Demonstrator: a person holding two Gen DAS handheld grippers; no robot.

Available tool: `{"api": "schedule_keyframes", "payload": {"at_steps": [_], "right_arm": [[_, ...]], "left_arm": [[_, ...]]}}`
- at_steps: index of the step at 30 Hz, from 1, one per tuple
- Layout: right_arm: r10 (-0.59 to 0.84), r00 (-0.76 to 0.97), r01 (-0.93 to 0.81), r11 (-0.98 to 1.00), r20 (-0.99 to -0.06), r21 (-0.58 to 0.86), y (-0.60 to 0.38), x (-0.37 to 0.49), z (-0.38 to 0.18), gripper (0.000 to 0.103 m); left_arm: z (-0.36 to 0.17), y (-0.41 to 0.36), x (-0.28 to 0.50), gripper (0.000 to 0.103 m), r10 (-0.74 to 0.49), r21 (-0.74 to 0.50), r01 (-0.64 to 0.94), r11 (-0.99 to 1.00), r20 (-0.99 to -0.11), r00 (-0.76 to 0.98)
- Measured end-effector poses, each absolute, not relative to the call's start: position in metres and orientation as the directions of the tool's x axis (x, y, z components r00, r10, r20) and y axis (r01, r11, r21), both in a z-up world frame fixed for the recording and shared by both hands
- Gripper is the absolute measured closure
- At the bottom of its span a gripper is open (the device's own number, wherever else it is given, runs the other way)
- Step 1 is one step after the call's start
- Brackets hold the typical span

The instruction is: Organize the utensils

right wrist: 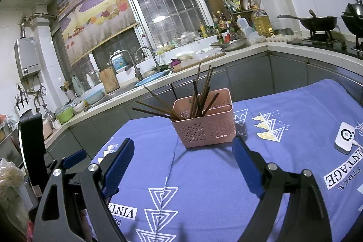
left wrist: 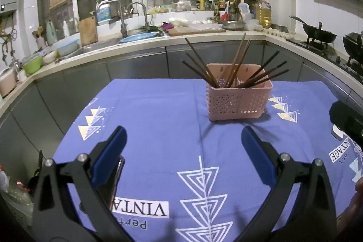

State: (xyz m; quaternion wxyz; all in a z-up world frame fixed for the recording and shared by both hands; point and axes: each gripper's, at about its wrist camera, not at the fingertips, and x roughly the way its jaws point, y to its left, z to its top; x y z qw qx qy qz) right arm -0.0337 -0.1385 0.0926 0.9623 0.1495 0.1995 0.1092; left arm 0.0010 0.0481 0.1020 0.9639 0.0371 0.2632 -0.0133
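A pink perforated utensil basket (left wrist: 238, 99) stands on the blue patterned tablecloth (left wrist: 158, 110). Several dark brown chopsticks (left wrist: 236, 62) lean out of it in different directions. In the right wrist view the basket (right wrist: 204, 124) and its chopsticks (right wrist: 199, 92) stand just beyond my fingers. My left gripper (left wrist: 183, 140) is open and empty, low over the cloth in front of the basket. My right gripper (right wrist: 183, 151) is open and empty, close to the basket's near side. The left gripper also shows at the left edge of the right wrist view (right wrist: 72, 158).
A small white device (right wrist: 344, 136) with a cable lies on the cloth at the right. Behind the table runs a kitchen counter (left wrist: 136, 47) with a sink, bowls, bottles and a cutting board. A stove with woks (right wrist: 317, 24) is at the far right.
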Motion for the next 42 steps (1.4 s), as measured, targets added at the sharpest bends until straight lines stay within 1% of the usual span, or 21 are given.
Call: {"api": "schedule_keyframes", "payload": {"at_steps": [7,14,24,33,37,39,40,42], "right_arm": [[0.273,0.896,-0.154,0.931,-0.352,0.330,-0.136,-0.034,0.095,0.016],[0.270,0.896,-0.152,0.932,-0.352,0.330,-0.134,-0.036,0.095,0.016],[0.278,0.888,-0.153,0.930,-0.366,0.335,-0.131,-0.032,0.094,0.016],[0.266,0.864,-0.117,0.932,-0.427,0.344,-0.139,-0.029,0.076,0.016],[0.244,0.860,-0.106,0.944,-0.448,0.312,-0.139,-0.027,0.076,0.016],[0.231,0.854,-0.098,0.952,-0.466,0.292,-0.136,-0.021,0.072,0.016],[0.222,0.840,-0.084,0.955,-0.496,0.285,-0.134,-0.014,0.066,0.016],[0.211,0.815,-0.062,0.958,-0.539,0.281,-0.134,-0.006,0.055,0.016]], "left_arm": [[0.100,0.050,-0.001,0.006,-0.009,0.072,0.050,0.996,-0.488,0.873],[0.099,0.050,-0.001,0.006,-0.014,0.068,0.054,0.996,-0.487,0.873],[0.091,0.054,0.003,0.006,-0.018,0.065,0.058,0.996,-0.504,0.863],[0.081,0.055,0.005,0.006,-0.037,0.053,0.076,0.996,-0.519,0.854],[0.077,0.057,0.007,0.006,-0.060,0.043,0.096,0.995,-0.513,0.856],[0.070,0.057,0.012,0.006,-0.082,0.025,0.111,0.993,-0.523,0.848],[0.066,0.058,0.014,0.006,-0.099,0.011,0.123,0.992,-0.529,0.843],[0.052,0.057,0.023,0.006,-0.170,-0.044,0.174,0.984,-0.544,0.822]]}}
